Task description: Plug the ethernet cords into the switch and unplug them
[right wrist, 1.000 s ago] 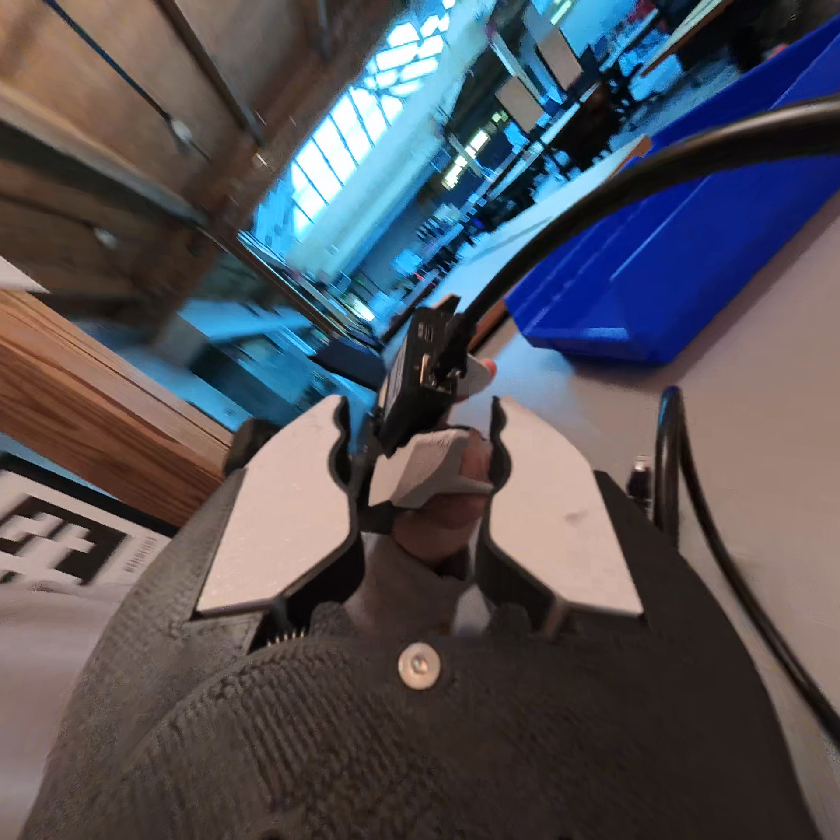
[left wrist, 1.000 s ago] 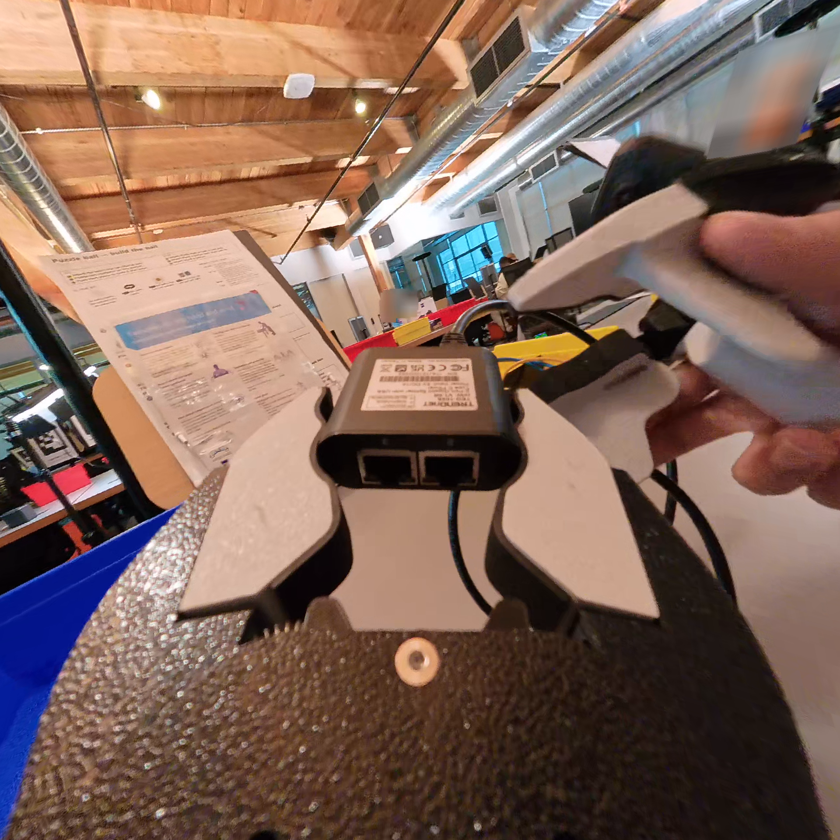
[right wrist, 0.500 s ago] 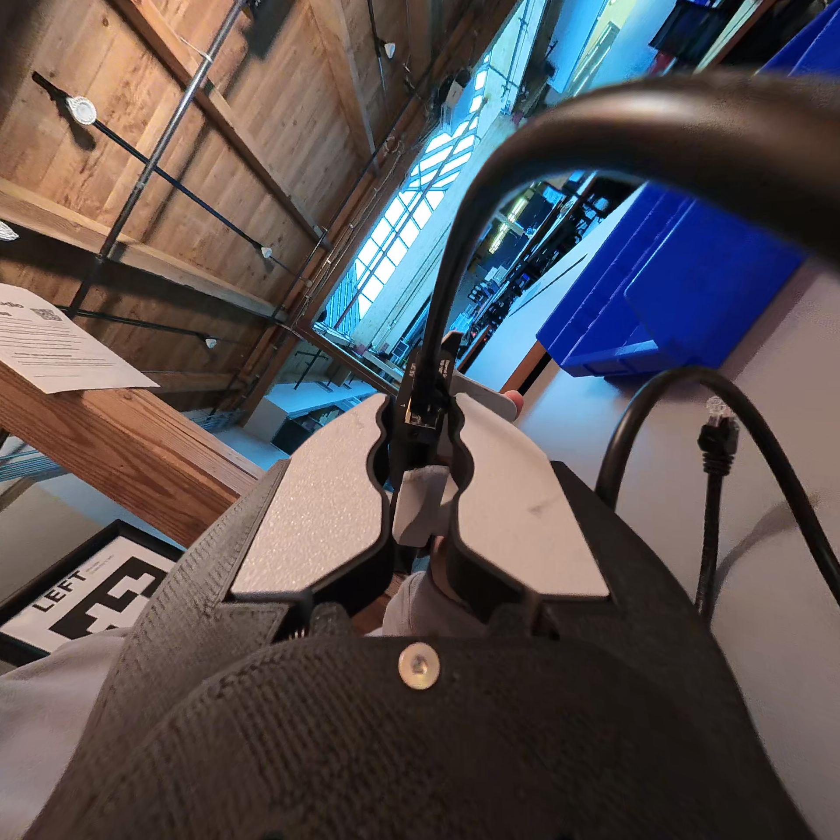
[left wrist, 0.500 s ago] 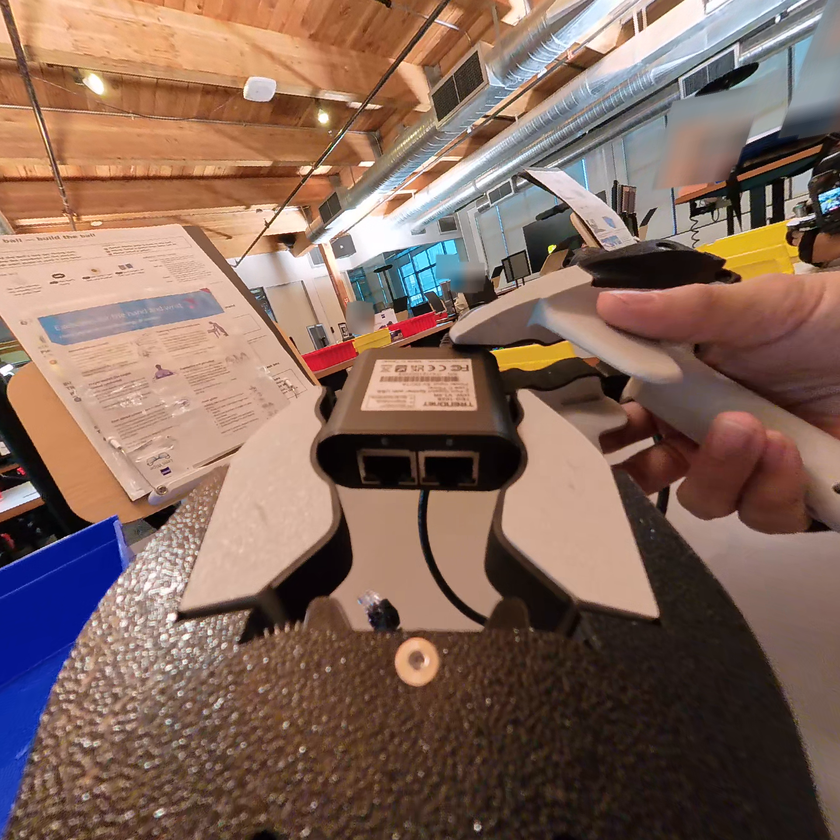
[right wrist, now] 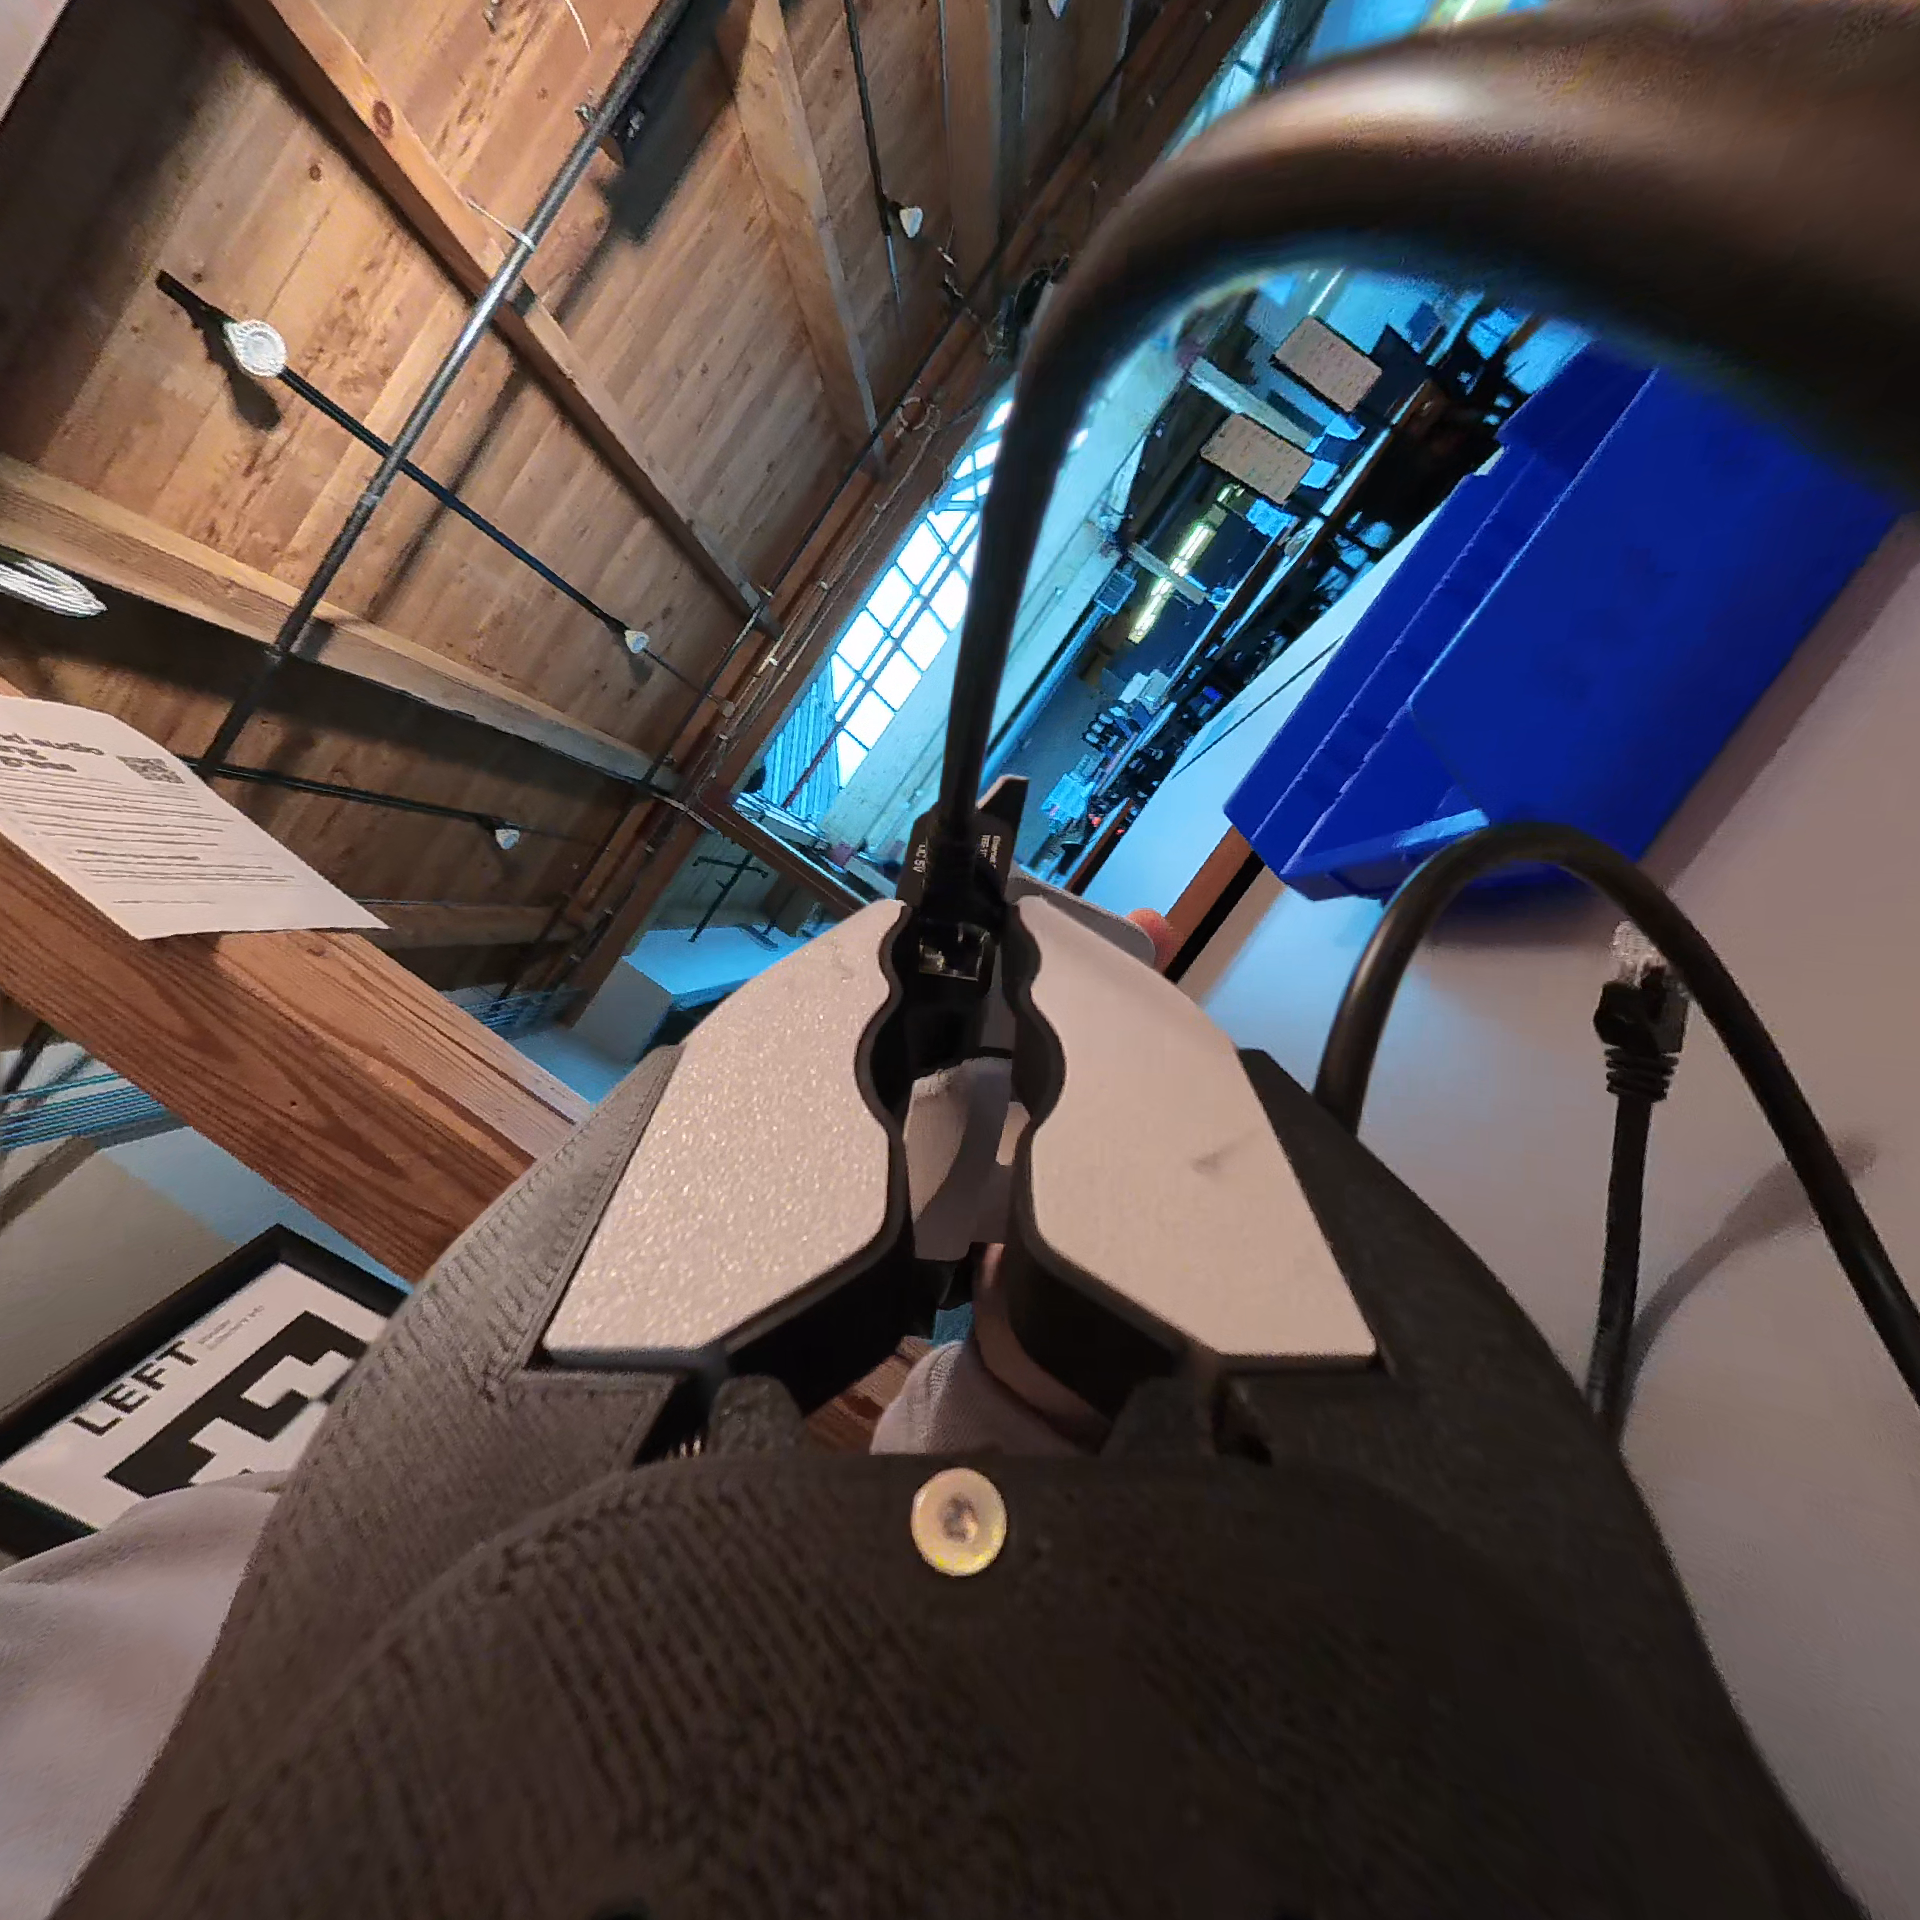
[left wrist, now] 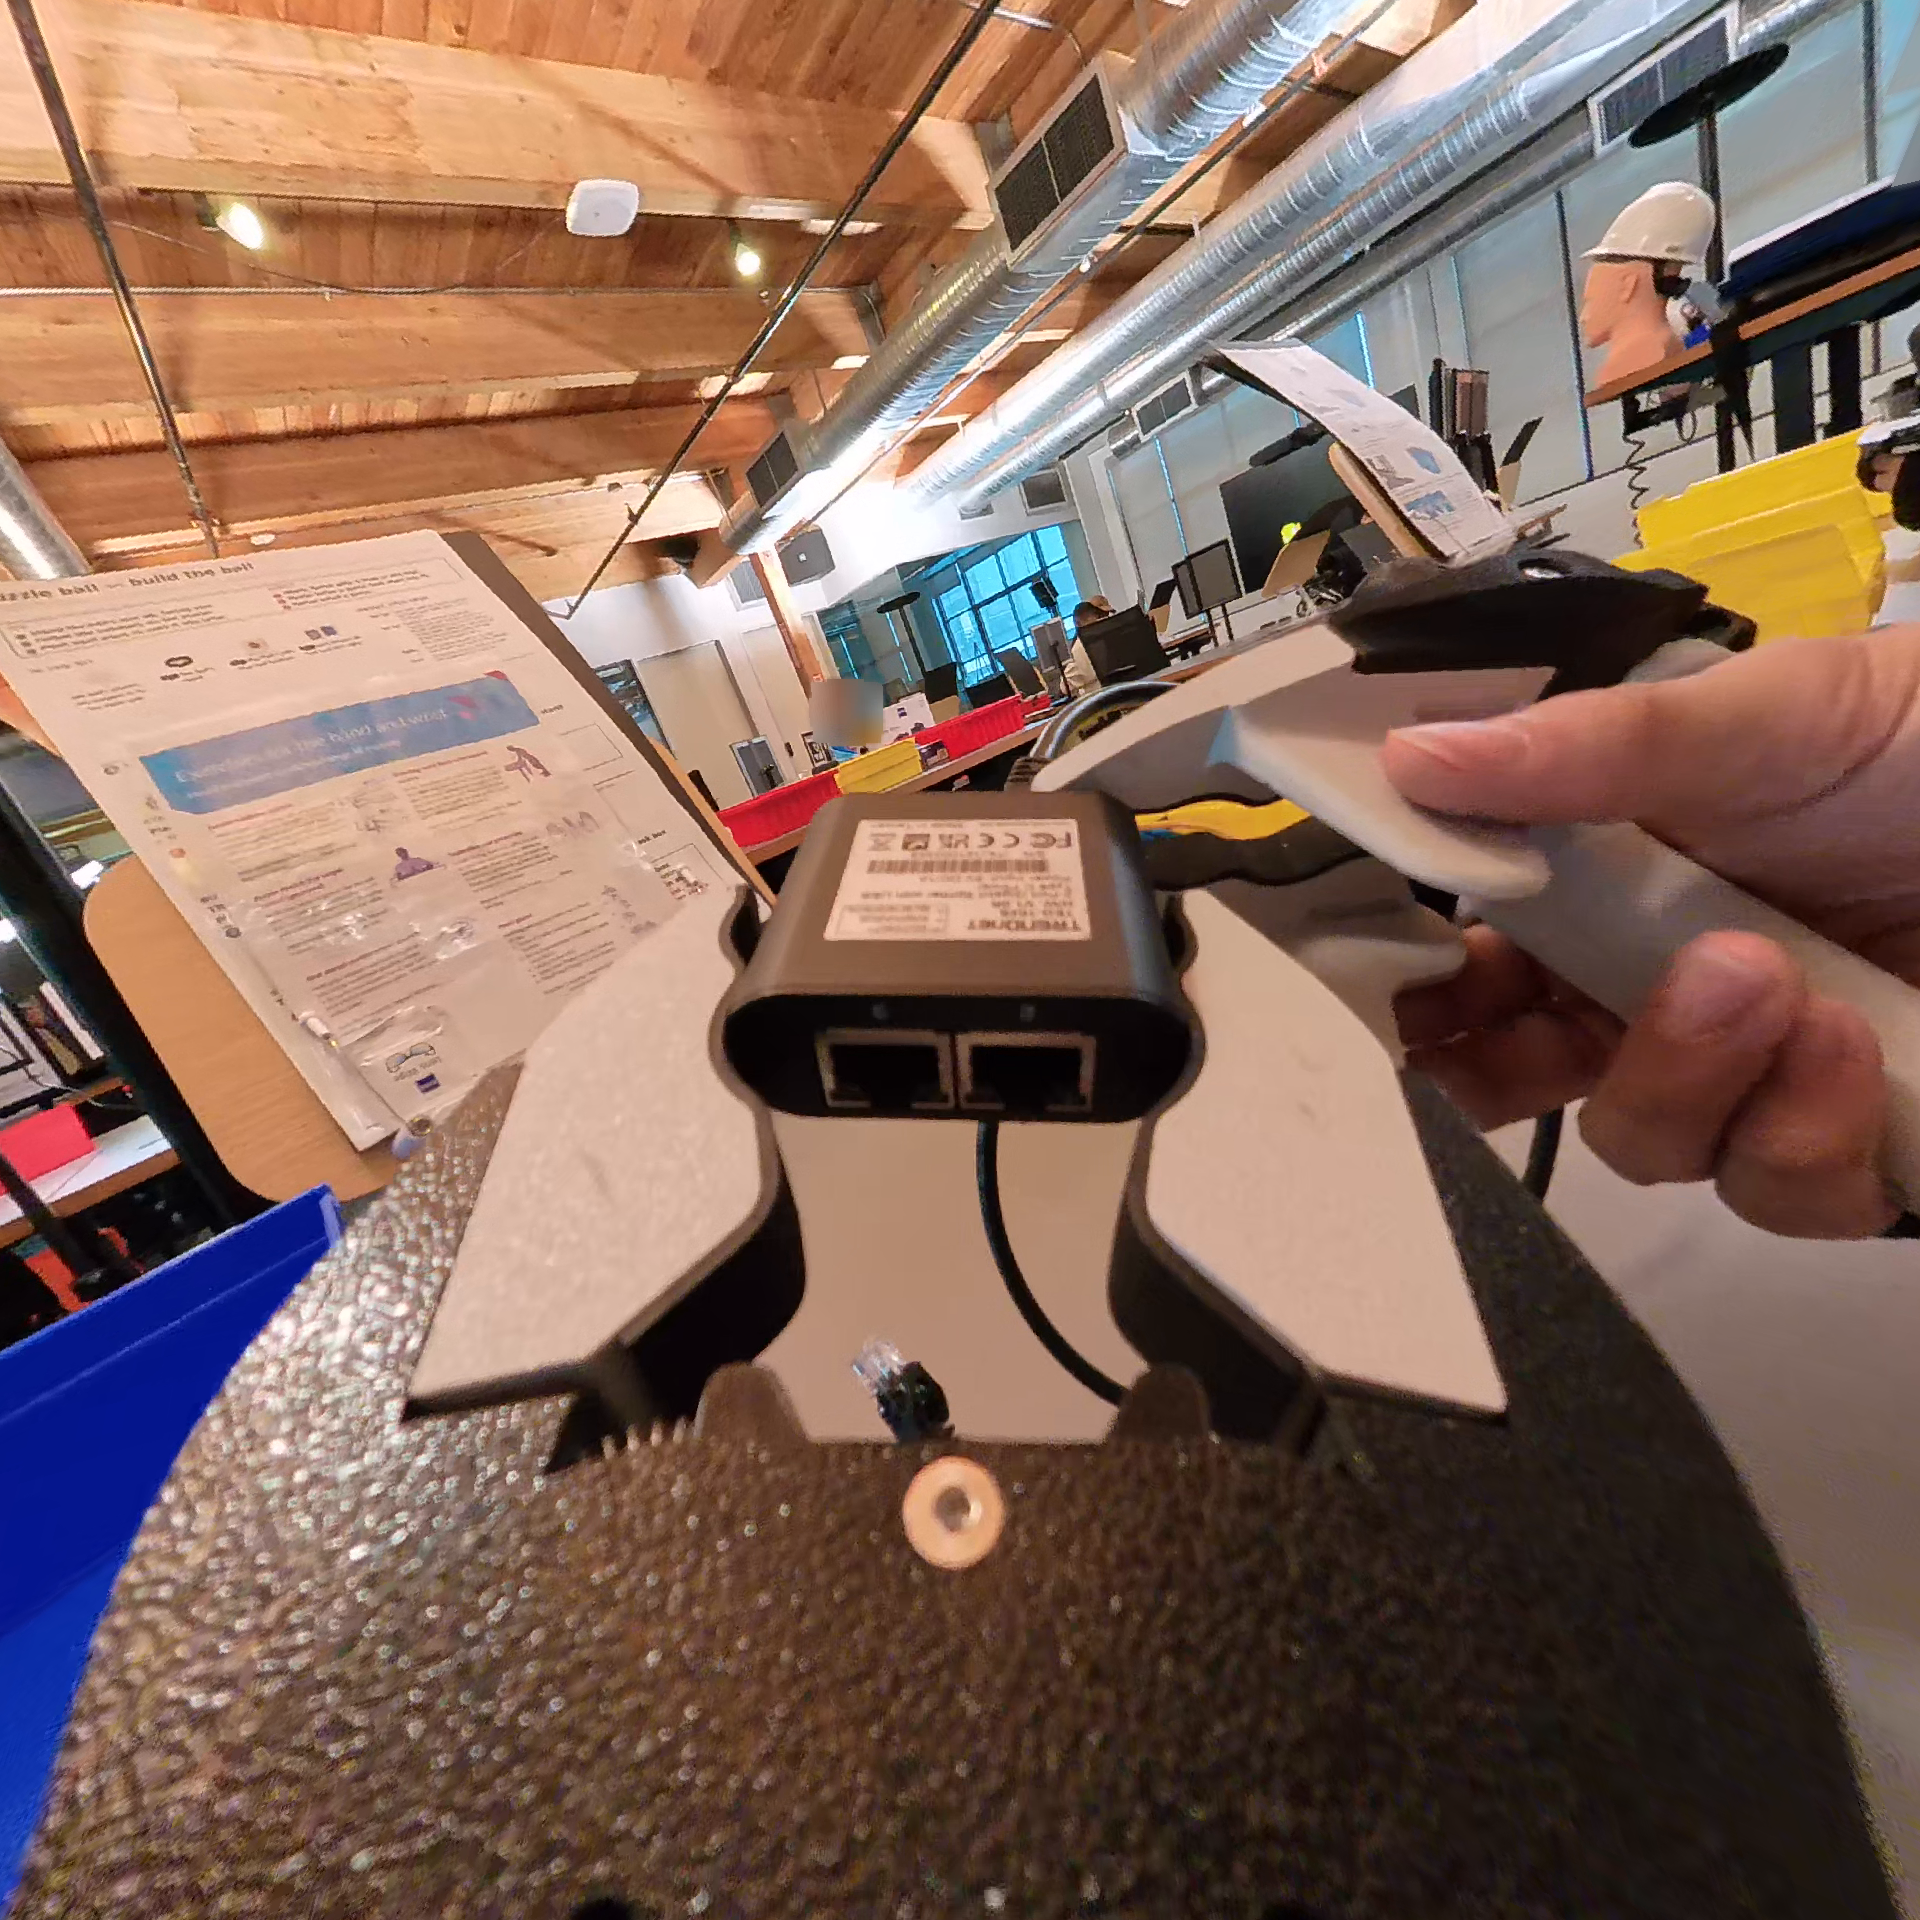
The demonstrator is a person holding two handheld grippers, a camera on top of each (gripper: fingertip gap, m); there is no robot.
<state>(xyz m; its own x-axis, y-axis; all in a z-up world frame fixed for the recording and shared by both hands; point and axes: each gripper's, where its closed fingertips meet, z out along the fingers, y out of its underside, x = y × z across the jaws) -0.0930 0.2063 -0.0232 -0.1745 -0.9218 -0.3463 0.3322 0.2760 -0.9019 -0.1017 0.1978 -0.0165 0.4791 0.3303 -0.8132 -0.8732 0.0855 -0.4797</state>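
My left gripper [left wrist: 956, 935] is shut on the black switch [left wrist: 956, 862] and holds it off the table, its two empty ports facing the camera. A hand holds my right gripper, whose fingers [left wrist: 1299, 717] reach in from the right over the switch's far end. In the right wrist view, my right gripper [right wrist: 958, 935] is closed on the plug of a black cord [right wrist: 977, 623] at the switch's back end [right wrist: 951, 951]. That cord arcs up and over the camera. A second cord's loose plug [right wrist: 1642, 997] lies on the table and also shows in the left wrist view [left wrist: 883, 1371].
A blue bin [left wrist: 125, 1403] stands at the left, also in the right wrist view [right wrist: 1558, 675]. A printed sheet on a board [left wrist: 364, 810] leans behind it. The pale table [right wrist: 1766, 1351] carries a loop of black cord [right wrist: 1766, 1091]. My two grippers' fingertips are within a few centimetres of each other.
My right gripper's fingers have closed from wide apart to narrow around the plug at the switch's back. The left gripper still grips the switch. The loose plug has come into view below it.
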